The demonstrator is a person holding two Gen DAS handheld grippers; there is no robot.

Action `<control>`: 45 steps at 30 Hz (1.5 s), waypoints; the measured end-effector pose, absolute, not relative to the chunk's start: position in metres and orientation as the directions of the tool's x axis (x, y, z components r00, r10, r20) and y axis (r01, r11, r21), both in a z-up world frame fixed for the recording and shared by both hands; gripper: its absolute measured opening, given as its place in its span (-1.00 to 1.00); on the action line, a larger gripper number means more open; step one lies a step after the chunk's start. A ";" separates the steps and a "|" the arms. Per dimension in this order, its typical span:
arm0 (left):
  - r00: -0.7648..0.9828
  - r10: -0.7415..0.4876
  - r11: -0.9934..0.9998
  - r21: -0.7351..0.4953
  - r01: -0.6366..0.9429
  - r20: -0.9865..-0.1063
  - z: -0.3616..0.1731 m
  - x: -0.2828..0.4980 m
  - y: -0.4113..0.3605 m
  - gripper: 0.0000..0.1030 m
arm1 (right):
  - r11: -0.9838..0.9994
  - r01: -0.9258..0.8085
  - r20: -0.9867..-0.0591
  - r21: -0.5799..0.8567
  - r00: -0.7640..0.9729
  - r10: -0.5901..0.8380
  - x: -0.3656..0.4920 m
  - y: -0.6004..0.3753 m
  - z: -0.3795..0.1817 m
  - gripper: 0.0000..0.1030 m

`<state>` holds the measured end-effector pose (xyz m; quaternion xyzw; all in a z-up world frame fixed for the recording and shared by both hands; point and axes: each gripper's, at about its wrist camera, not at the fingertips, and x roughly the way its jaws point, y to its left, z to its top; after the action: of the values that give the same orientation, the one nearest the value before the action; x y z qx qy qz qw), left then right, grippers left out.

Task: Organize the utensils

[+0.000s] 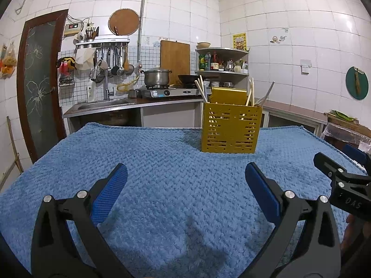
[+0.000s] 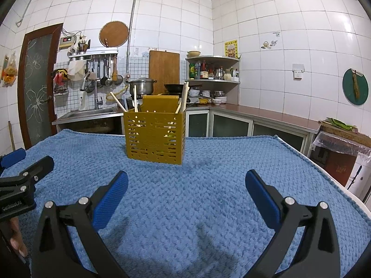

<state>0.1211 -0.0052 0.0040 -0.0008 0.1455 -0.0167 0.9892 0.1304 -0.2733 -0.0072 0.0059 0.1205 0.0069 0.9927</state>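
Yellow slotted caddy w/ chopsticks upright inside, on blue towel; both grippers' jaws wide, empty.

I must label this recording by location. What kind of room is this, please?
It looks like a home kitchen. A sink with a tap stands under hanging ladles, a pot sits on a gas stove, and a corner shelf holds sauce bottles. All walls are white tile.
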 end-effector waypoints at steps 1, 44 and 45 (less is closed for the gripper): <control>0.958 -0.032 0.999 -0.005 0.032 -0.286 0.004 0.121 -0.005 0.91 | 1.000 -0.012 -0.239 0.013 0.971 0.015 0.130 -0.273 -0.007 0.91; 0.958 -0.045 0.999 -0.007 0.045 -0.283 0.004 0.117 -0.005 0.90 | 1.000 -0.011 -0.241 0.016 0.970 0.014 0.129 -0.273 -0.006 0.91; 0.958 -0.046 0.999 -0.005 0.046 -0.283 0.005 0.117 -0.005 0.91 | 1.000 -0.011 -0.242 0.016 0.970 0.015 0.130 -0.273 -0.006 0.91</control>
<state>0.1168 -0.0051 0.0053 0.0006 0.1431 -0.0231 0.9894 0.1297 -0.2731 -0.0061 0.0072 0.1219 0.0066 0.9925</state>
